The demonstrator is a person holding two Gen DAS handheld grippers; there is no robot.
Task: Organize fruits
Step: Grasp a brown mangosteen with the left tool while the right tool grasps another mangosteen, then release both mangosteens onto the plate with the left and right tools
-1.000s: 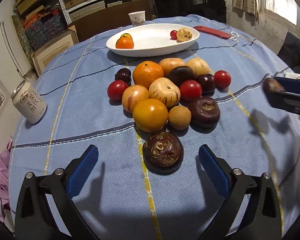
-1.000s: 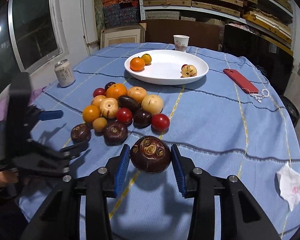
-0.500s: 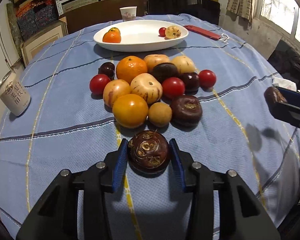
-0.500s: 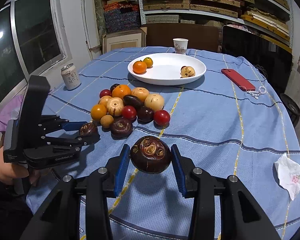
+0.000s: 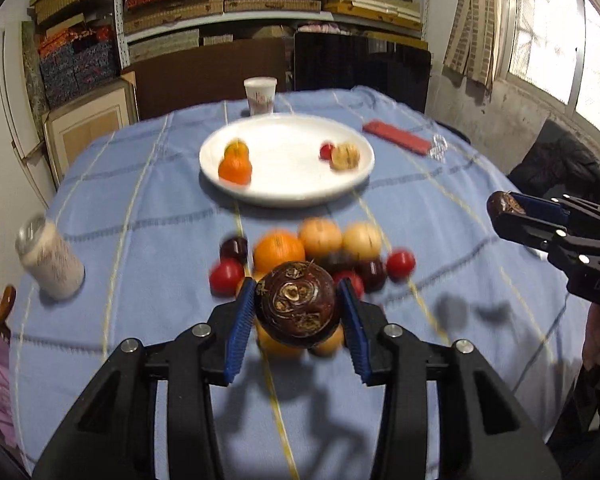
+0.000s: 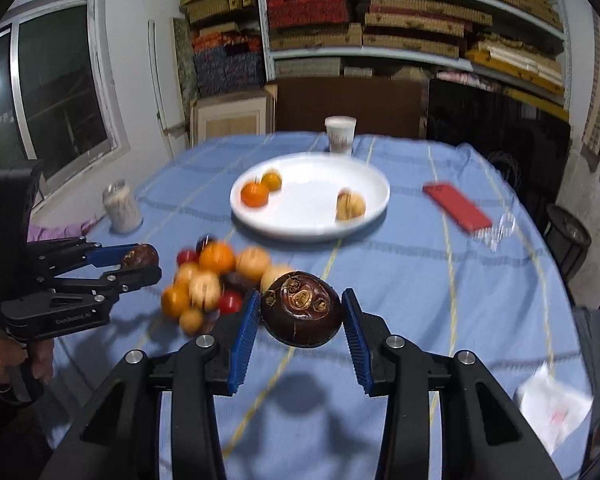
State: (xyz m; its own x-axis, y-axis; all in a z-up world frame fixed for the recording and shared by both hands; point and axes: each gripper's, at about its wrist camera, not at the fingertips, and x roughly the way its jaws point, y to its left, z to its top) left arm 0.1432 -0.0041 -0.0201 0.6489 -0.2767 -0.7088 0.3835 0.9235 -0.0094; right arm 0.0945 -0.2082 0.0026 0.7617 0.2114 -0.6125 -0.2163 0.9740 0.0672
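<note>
Dark brown fruit, left: my left gripper (image 5: pixel 296 312) is clamped on a round, dark maroon fruit (image 5: pixel 297 307), blue pads pressing both sides, lifted clear of the cloth.
Dark brown fruit, right: my right gripper (image 6: pixel 298 312) grips a second dark fruit (image 6: pixel 301 309) of the same kind, also held in the air above the tablecloth (image 6: pixel 480 280).
Kind of fruit: a rough scarred crown and glossy skin; I cannot name it with certainty.
Plate: the white plate (image 5: pixel 296 196) sits beyond the pile, near the paper cup (image 5: pixel 260 95). On it lie two orange fruits (image 5: pixel 236 164) on one side and a pale tan fruit (image 5: pixel 344 156) with a small red one (image 5: pixel 326 150) on the other.
Pile: the loose heap (image 6: pixel 216 276) between me and the plate holds oranges, pale yellowish fruits, red ones and dark plum-coloured ones, touching one another; blur hides the exact count.
Done: four fruits on the plate, apparently sorted by kind, and two more picked up.
Left: most of the work, I judge; both held fruits need a spot on the plate, then the heap must follow.
Other things: a drinks can (image 5: pixel 50 264), a red phone (image 5: pixel 396 140) and a crumpled tissue (image 6: pixel 552 404) lie well apart from the fruit.
</note>
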